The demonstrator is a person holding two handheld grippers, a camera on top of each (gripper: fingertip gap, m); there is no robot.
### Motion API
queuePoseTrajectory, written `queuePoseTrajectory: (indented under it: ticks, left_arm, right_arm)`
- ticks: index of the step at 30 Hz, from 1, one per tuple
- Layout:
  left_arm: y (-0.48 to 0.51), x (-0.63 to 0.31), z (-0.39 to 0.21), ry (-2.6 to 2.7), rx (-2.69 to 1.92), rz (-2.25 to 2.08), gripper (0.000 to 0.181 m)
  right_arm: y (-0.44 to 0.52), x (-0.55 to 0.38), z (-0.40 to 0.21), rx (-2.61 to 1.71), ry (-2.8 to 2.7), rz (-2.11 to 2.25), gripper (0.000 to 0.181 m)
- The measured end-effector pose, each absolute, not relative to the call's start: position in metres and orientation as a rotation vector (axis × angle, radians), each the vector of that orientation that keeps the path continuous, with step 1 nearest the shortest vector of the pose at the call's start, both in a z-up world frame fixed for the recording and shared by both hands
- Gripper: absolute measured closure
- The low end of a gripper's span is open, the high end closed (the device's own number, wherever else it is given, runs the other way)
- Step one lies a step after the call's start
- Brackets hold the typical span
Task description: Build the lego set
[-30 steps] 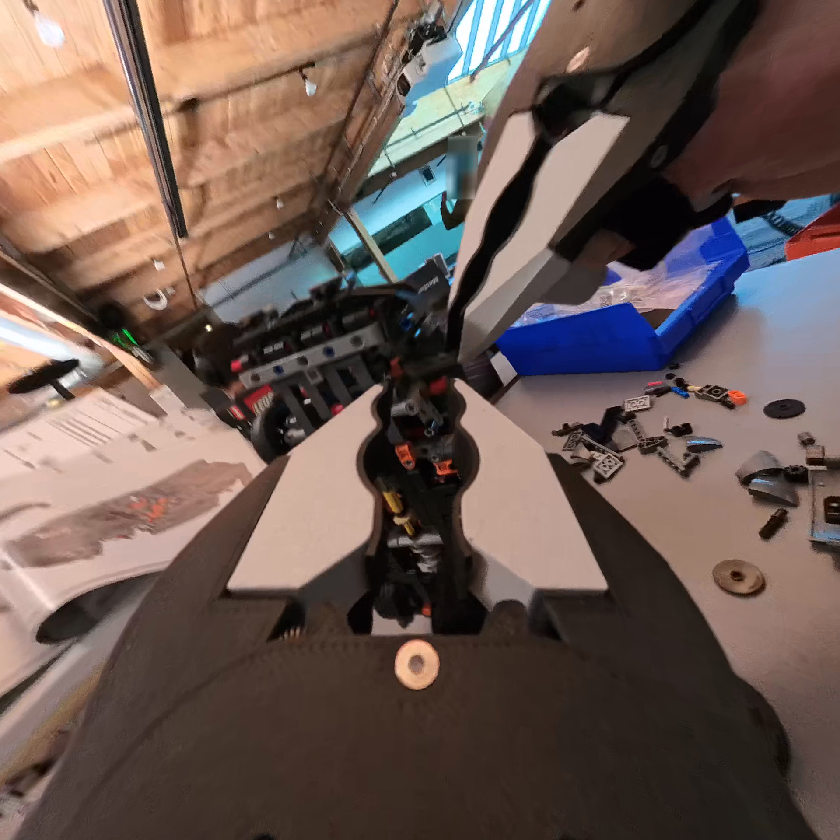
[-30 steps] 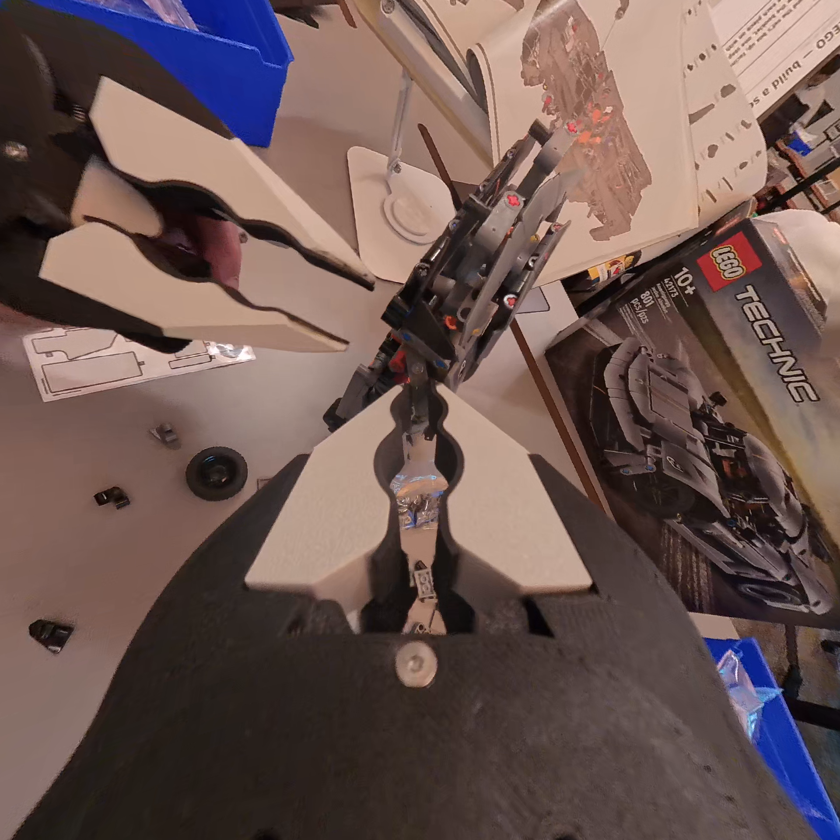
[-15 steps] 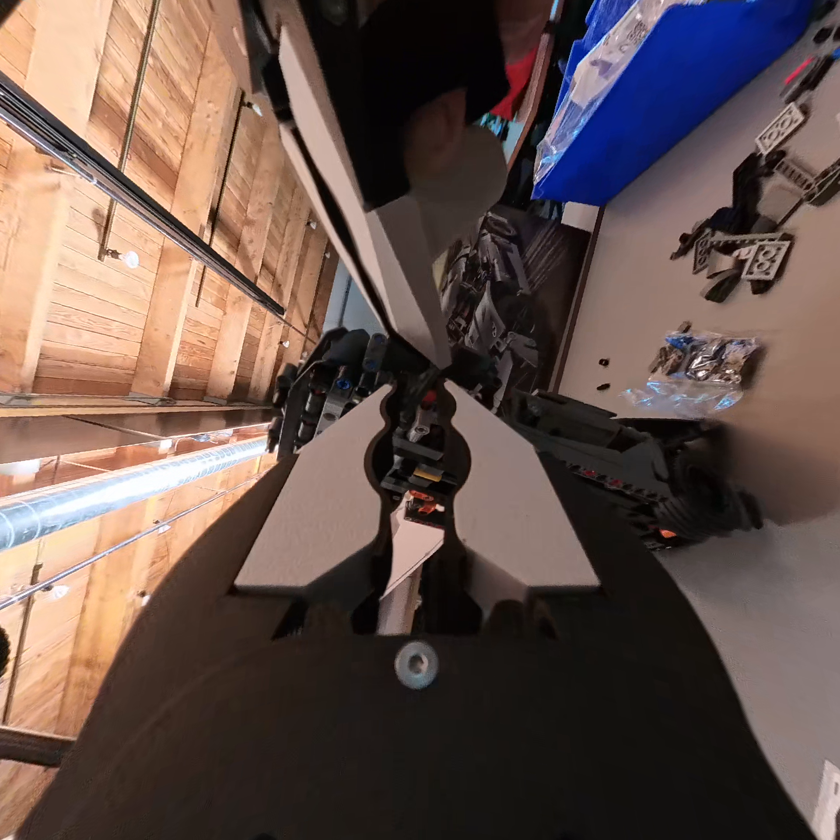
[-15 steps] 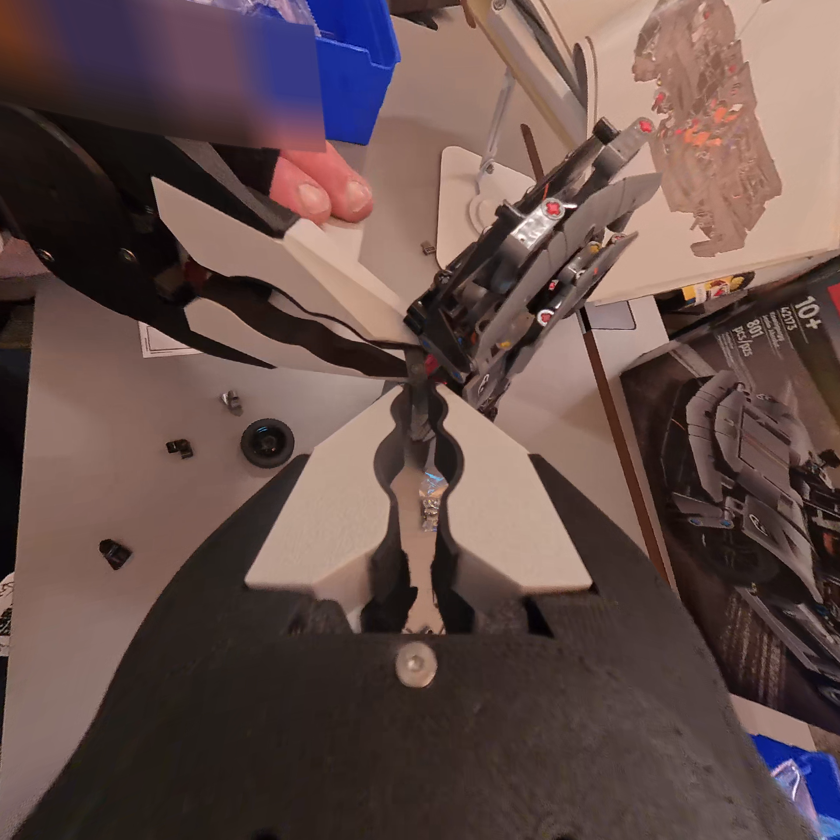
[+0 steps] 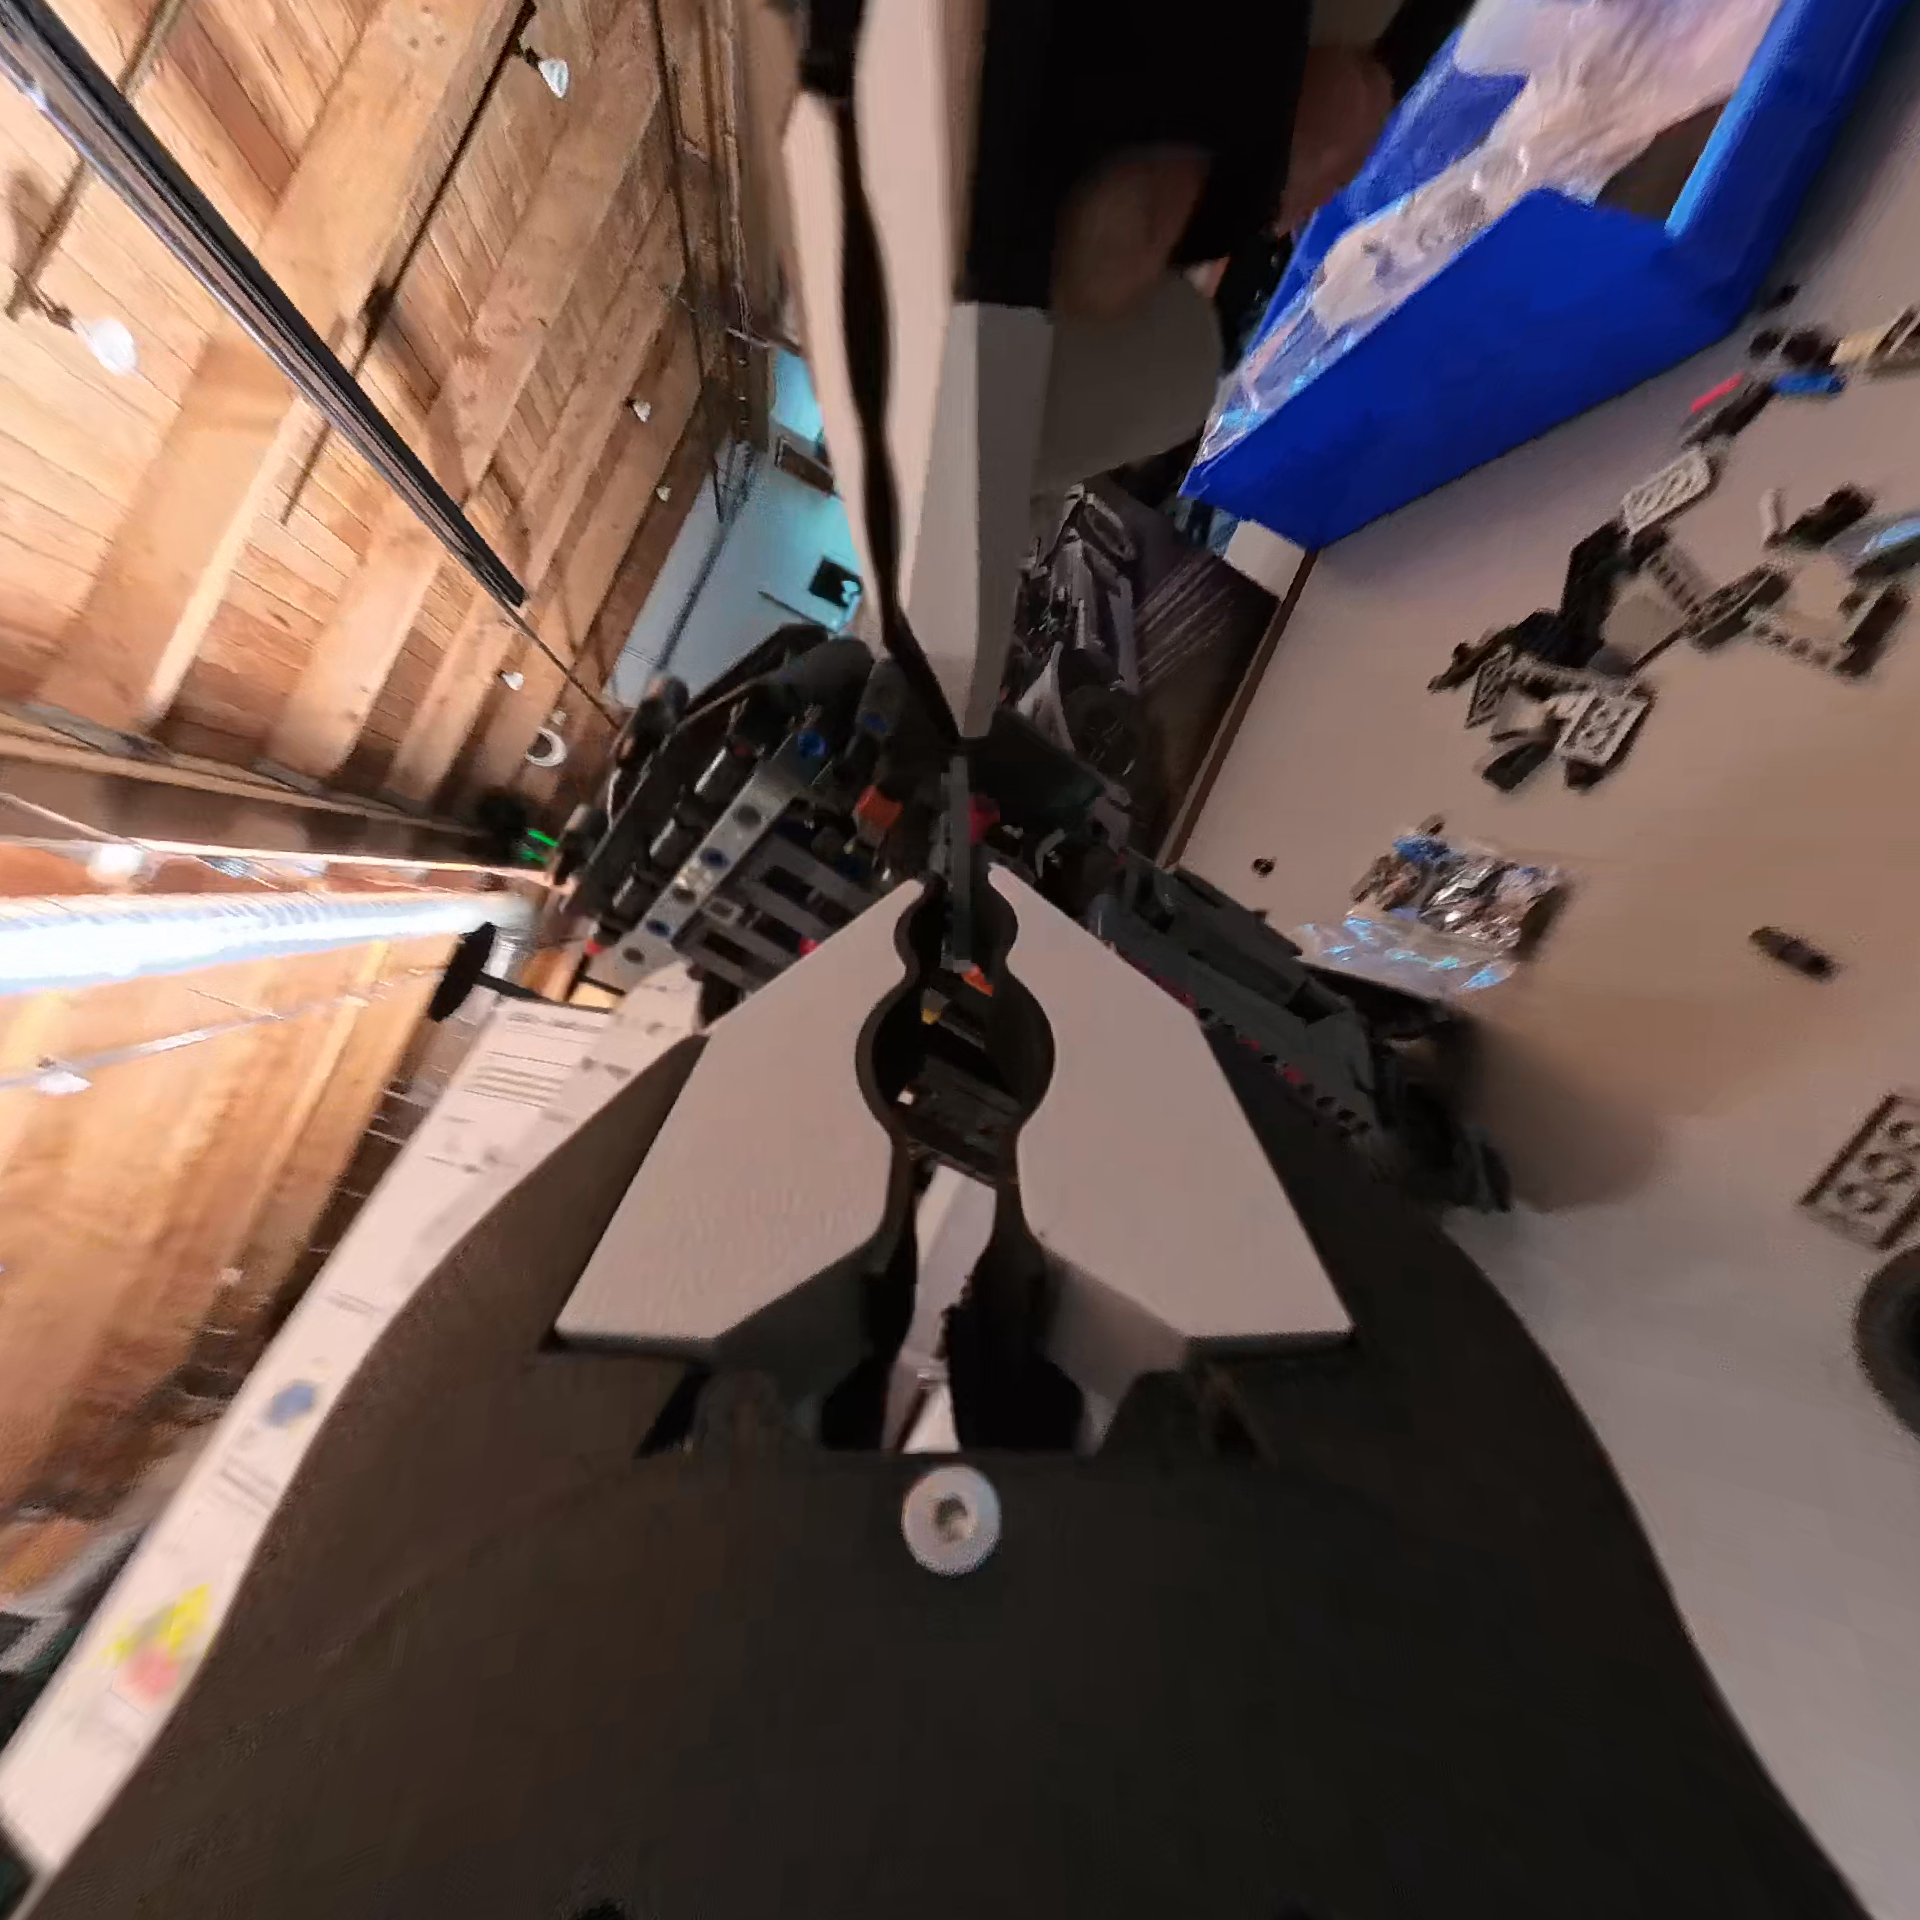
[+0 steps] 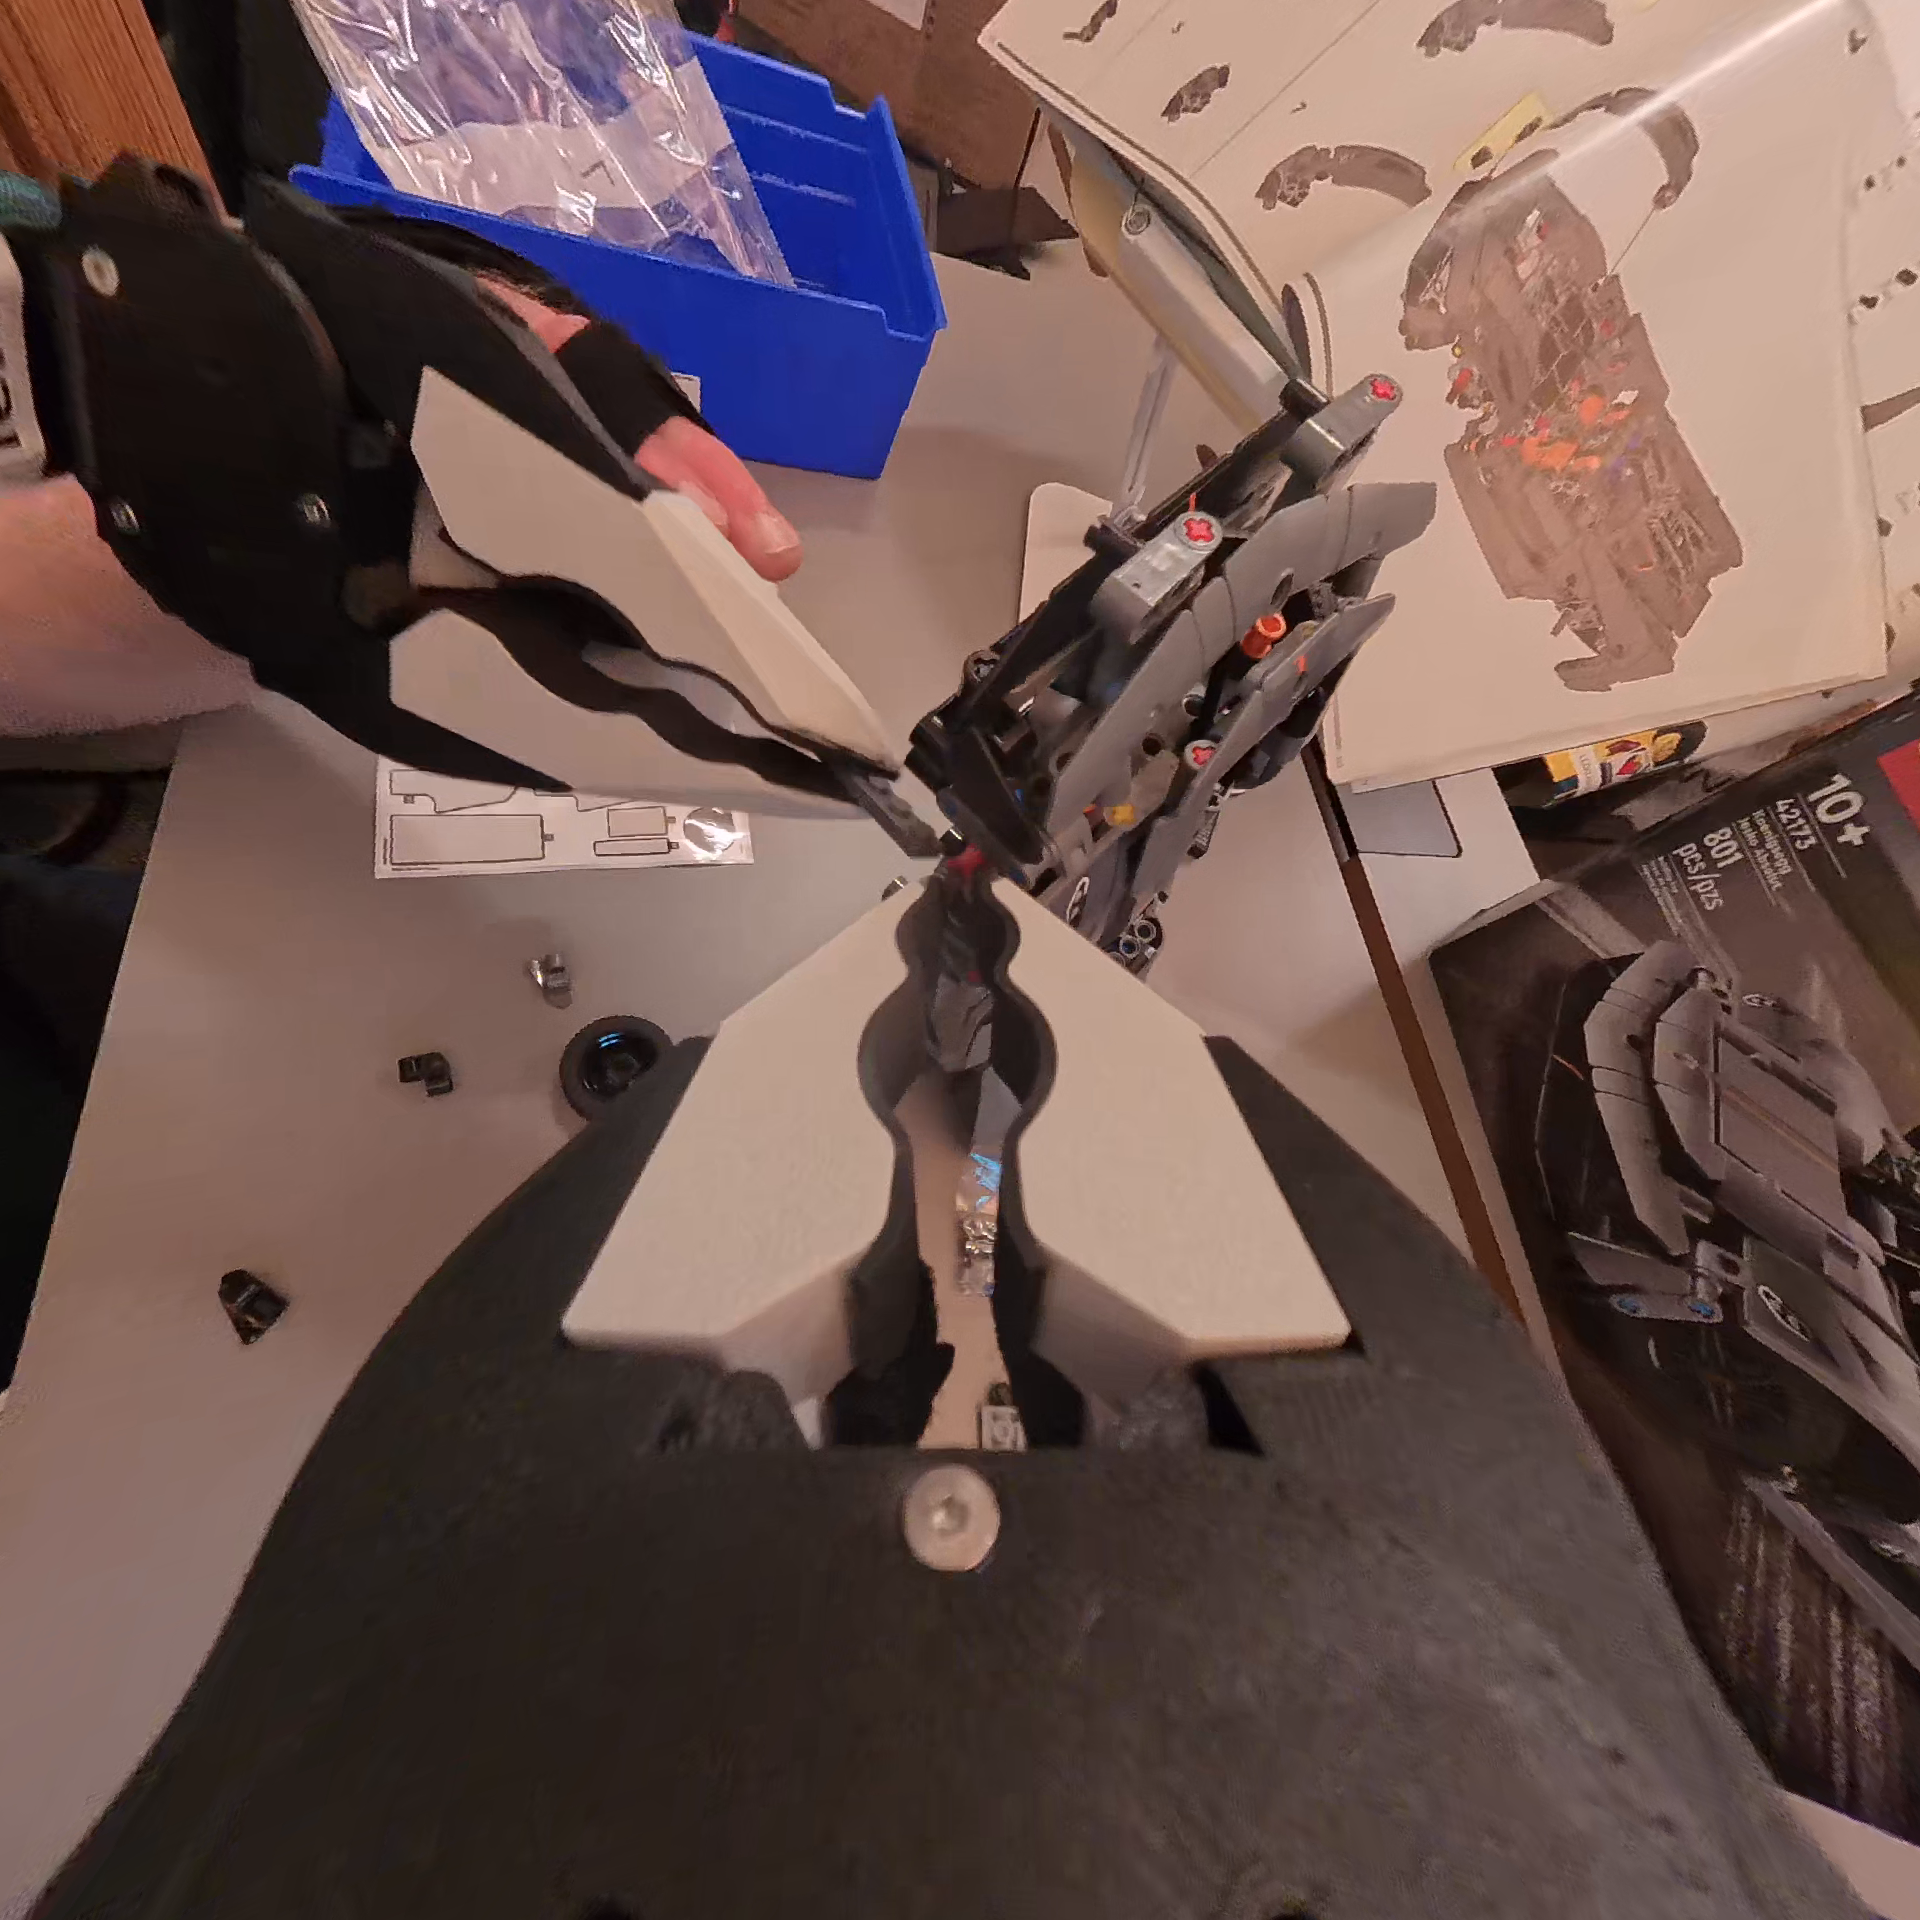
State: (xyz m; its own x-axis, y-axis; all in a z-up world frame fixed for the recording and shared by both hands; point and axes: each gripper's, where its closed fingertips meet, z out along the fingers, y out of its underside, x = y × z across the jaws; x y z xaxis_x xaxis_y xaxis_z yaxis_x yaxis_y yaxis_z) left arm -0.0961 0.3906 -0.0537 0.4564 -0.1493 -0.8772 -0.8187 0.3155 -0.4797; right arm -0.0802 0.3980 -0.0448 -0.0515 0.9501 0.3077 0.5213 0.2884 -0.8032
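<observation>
A: What do the right gripper [image 6: 958, 896] fingers hold?

B: They are pinched nearly together on the lower end of the model [image 6: 1164, 665], at a dark strut with a red pin right at the tips. The half-built car stands tilted in the air beyond them, clear of the table [image 6: 312, 987].

A: And the left gripper [image 6: 883, 774]?

B: In the right wrist view it comes in from the left of those tips, fingers closed on a small black part [image 6: 894, 810] that touches the model's near corner. Its own view is blurred, but the tips there sit nearly shut on a thin dark piece.

A: Why hold it like that?

B: Probably one gripper steadies the model aloft so the other can press the part in; lifting it exposes the underside joint.

A: What lies farther out?

B: Beyond the model, the open manual [image 6: 1558, 364]; to its right, the set's box [image 6: 1714, 1091]. Beyond the left gripper, a blue bin [image 6: 810, 343] with plastic bags. Left of the right fingers, a loose wheel [image 6: 613, 1060] and small pieces lie on the table.
</observation>
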Motion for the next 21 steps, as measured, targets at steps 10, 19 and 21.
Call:
queuePoseTrajectory:
  ticks: [10, 19, 21]
  left_arm:
    - [0.399, -0.117, -0.080, 0.801, -1.511, 0.043, 0.179]
    - [0.409, -0.119, -0.079, 0.677, -1.564, -0.109, 0.179]
    - [0.409, -0.117, -0.077, 0.647, -1.555, -0.143, 0.179]
  right_arm:
    - [0.399, -0.081, -0.043, -1.291, -1.698, 0.629, 0.181]
    - [0.400, -0.083, -0.045, -1.266, -1.713, 0.609, 0.181]
    - [0.402, -0.083, -0.047, -1.266, -1.713, 0.599, 0.181]
